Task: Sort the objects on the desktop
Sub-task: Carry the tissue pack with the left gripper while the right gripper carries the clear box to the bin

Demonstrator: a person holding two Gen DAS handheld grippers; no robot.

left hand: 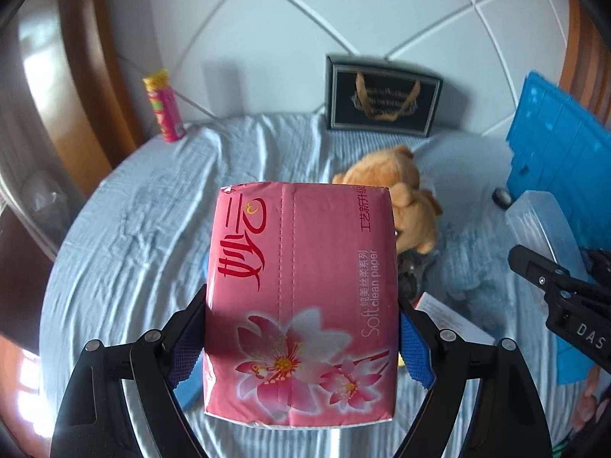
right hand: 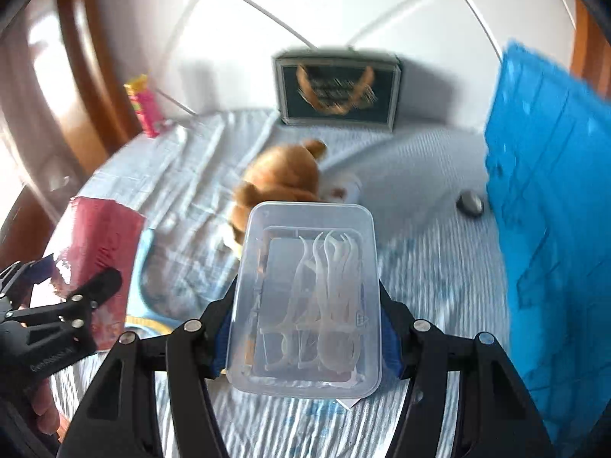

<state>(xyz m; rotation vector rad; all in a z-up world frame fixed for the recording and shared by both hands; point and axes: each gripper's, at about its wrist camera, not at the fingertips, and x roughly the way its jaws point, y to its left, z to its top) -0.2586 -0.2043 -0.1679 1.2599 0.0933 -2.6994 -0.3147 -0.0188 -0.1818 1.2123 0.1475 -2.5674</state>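
Left tongs: the left gripper (left hand: 301, 328) pinches the pink tissue pack (left hand: 299, 301) across its short sides, blue pads (left hand: 414, 351) pressed into the wrapper; the pack is carried clear above the tablecloth (left hand: 133, 236).
Right tongs: the right gripper (right hand: 305, 328) is clamped on the clear floss-pick box (right hand: 305, 297), one finger on each long wall, the box lifted off the cloth.
Tissue pack handling: it looks light and soft; the film wrapper is probably slick and gives under pressure, so a grip low across the middle seems safest, since it could sag or slide if held by an end.
Floss box handling: thin stiff plastic, likely light and smooth; the walls may flex or the lid pop under a hard squeeze. Loose white picks lie inside, so keeping it level seems wise.
Near things: a brown plush toy (left hand: 404, 198) lies just beyond both loads, with paper items and a dark thing partly hidden under it.
Right side: a blue crate (right hand: 550, 229) stands tall at the table's right, a small grey round object (right hand: 470, 203) just beside its base.
Far edge: a dark framed plaque (left hand: 383, 95) leans on the tiled wall; a pink and yellow canister (left hand: 164, 107) stands at the far left.
In the way: the toy sits on the straight path forward, and the two grippers are near each other, so they could collide.
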